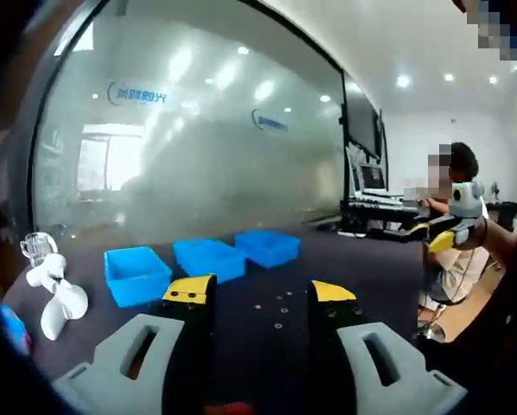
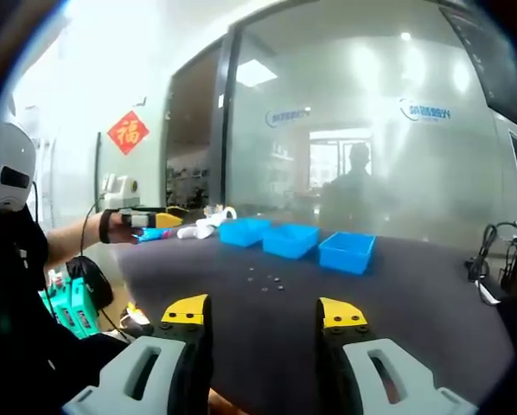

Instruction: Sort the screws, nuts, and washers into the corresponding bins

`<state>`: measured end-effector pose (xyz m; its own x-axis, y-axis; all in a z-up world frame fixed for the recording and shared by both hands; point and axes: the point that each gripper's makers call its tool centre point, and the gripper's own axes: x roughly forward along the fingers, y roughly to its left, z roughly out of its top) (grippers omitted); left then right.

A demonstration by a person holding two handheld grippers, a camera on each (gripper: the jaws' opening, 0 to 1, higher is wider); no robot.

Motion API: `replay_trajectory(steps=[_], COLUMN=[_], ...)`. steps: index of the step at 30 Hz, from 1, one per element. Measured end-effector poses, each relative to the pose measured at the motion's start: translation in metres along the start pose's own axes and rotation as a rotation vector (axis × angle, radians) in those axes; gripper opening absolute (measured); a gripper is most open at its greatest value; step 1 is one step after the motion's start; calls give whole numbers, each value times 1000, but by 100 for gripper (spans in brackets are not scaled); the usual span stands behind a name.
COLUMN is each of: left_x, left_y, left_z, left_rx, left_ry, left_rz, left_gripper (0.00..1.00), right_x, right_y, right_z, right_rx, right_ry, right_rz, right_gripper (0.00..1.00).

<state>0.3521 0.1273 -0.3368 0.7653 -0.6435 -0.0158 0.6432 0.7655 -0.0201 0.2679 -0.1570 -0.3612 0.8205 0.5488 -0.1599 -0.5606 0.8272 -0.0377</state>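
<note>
hardware: small screws, nuts, washers (image 2: 265, 279) loose mid-table, near three blue bins (image 2: 295, 240)
handling: likely light, hard, slippery; pinch single pieces
left gripper (image 1: 260, 292): spread, empty
right gripper (image 2: 264, 312): spread, empty

Left gripper (image 1: 260, 298) & right gripper (image 2: 263, 316): grey bodies, black jaws w/ yellow tips, black sleeve (image 2: 16, 285)
</note>
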Motion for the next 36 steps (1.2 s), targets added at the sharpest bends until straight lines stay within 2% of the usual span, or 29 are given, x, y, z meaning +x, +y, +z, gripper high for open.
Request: replay_trajectory(steps=[6,10,14,16,26,29,36], left_x=[-18,-23,-24,-22,-12,-7,16], left_y=[-7,-2,1,-2,-6,-6,-8], left_z=[-10,-19,-20,-24,-25,-33,-39], left_rx=[39,55,22,2,18,-23,23], left_ry=[20,46,51,73,112,192,269], left_rz=[17,41,46,33,6,-1,-25], left_gripper=[41,41,42,42,43,43,43], right_x=[2,3,3,3,2,1,1], right_y=[0,1,0,-2,-3,-3,-3], right_z=[-7,-10,-10,-10,-12,-12,-12], right_rx=[-11,-25,-32,-33,-35,-35,-34], right_ry=[22,35,37,37,41,40,36], right_rz=[-1,2,1,0,0,-1,1], right_gripper=[44,44,45,45,45,45,45])
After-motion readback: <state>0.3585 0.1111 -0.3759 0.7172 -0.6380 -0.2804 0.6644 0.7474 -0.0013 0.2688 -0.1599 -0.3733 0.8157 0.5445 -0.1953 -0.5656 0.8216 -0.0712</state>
